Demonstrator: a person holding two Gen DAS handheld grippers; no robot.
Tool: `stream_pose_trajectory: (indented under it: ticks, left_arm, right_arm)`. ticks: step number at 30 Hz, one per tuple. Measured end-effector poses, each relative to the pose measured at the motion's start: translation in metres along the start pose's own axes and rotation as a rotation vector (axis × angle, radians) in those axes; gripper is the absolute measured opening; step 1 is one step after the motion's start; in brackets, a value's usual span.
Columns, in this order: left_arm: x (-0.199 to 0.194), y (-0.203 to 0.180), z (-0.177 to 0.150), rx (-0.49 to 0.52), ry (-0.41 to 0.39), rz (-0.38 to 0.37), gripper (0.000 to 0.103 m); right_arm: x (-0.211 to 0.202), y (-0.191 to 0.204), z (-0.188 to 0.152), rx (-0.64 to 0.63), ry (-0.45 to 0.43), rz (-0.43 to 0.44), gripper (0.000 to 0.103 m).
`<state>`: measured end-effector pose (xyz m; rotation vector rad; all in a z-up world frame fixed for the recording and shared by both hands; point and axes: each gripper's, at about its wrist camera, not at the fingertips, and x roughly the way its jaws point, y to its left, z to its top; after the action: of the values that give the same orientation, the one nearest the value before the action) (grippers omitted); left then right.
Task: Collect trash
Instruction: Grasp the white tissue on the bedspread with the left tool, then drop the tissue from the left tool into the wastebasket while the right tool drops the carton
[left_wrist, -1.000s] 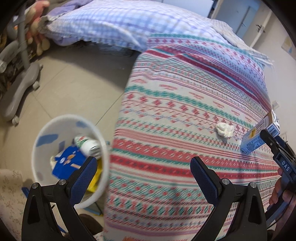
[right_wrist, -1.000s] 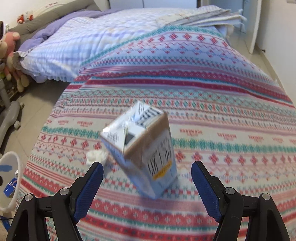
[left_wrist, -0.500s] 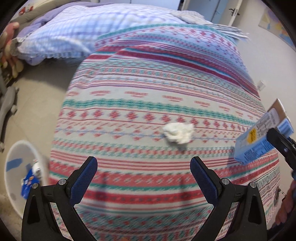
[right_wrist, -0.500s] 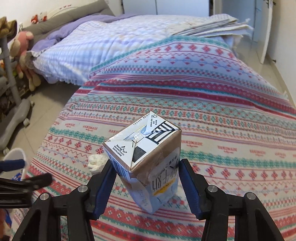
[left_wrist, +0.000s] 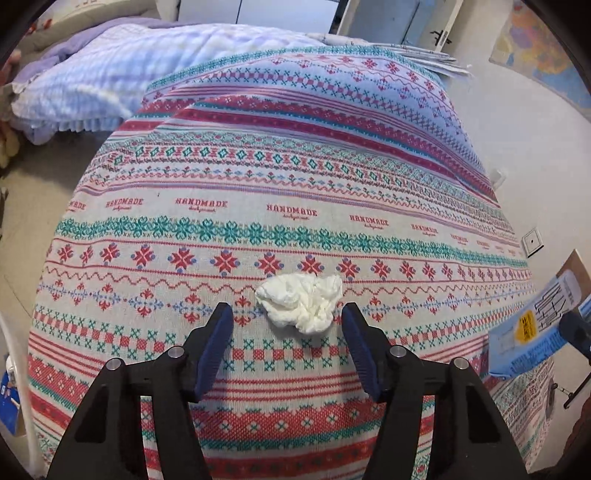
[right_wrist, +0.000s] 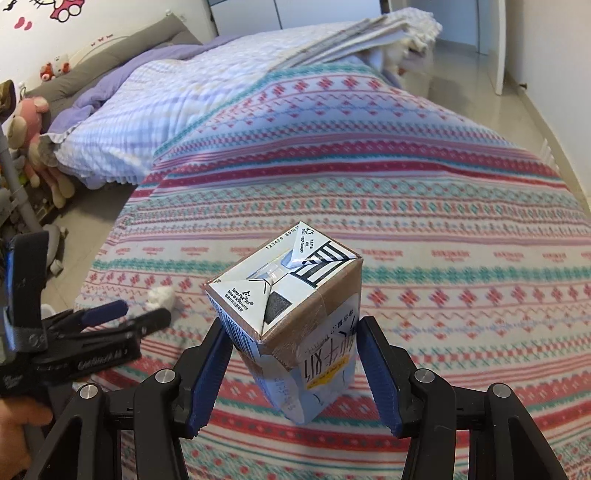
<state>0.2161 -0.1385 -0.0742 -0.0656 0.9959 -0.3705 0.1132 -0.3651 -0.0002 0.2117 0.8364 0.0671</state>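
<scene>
A crumpled white tissue (left_wrist: 301, 303) lies on the patterned bedspread (left_wrist: 280, 192). My left gripper (left_wrist: 288, 334) is open, its blue fingertips on either side of the tissue's near edge, not touching it. My right gripper (right_wrist: 295, 354) is shut on a blue and white milk carton (right_wrist: 295, 314), held tilted above the bed. The carton also shows at the right edge of the left wrist view (left_wrist: 535, 325). The tissue (right_wrist: 160, 297) and left gripper (right_wrist: 122, 314) show at the left of the right wrist view.
A white trash bin rim (left_wrist: 14, 369) with blue trash inside shows at the far left by the bed. A second bed with a checked quilt (right_wrist: 177, 107) lies beyond. Stuffed toys (right_wrist: 29, 144) sit on the floor at the left.
My left gripper swung from the bin to the tissue, came close and narrowed around it. My right gripper closed on the carton and lifted it.
</scene>
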Motion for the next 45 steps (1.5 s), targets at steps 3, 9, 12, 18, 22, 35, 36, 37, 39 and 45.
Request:
stream_pose_trajectory:
  ticks: [3,9,12,18,22,35,36,37,39,45]
  left_arm:
    - [0.003,0.002,0.004,-0.001,-0.001,-0.006,0.047]
    - [0.007,0.007,0.011,-0.007,0.006,-0.007,0.029]
    - [-0.001,0.005,0.011,-0.006,-0.002,-0.008,0.026]
    - [-0.024,0.007,0.011,-0.005,-0.024,-0.017,0.026]
    - [-0.044,0.017,0.007,-0.012,-0.041,-0.015,0.026]
    - [-0.095,0.068,-0.004,-0.065,-0.087,0.015,0.026]
    - [-0.099,0.074,-0.005,-0.069,-0.092,0.02,0.026]
    - [-0.103,0.079,-0.006,-0.073,-0.096,0.023,0.026]
    - [-0.109,0.086,-0.007,-0.081,-0.102,0.027,0.026]
    - [-0.128,0.116,-0.017,-0.102,-0.112,0.052,0.026]
  right_arm:
    - [-0.002,-0.009,-0.005,-0.003,0.01,-0.009,0.06]
    - [-0.003,-0.021,-0.011,0.004,0.017,-0.026,0.06]
    - [-0.002,-0.023,-0.011,0.008,0.018,-0.034,0.06]
    - [-0.003,-0.021,-0.011,-0.001,0.011,-0.044,0.06]
    - [-0.003,-0.014,-0.004,-0.007,0.001,-0.036,0.06]
    - [0.001,0.041,0.008,-0.077,-0.024,0.034,0.06]
    - [0.002,0.046,0.008,-0.081,-0.023,0.038,0.06]
    - [0.002,0.048,0.008,-0.084,-0.023,0.04,0.06]
    - [0.004,0.056,0.008,-0.096,-0.024,0.048,0.06]
    - [0.01,0.081,0.004,-0.128,-0.019,0.071,0.06]
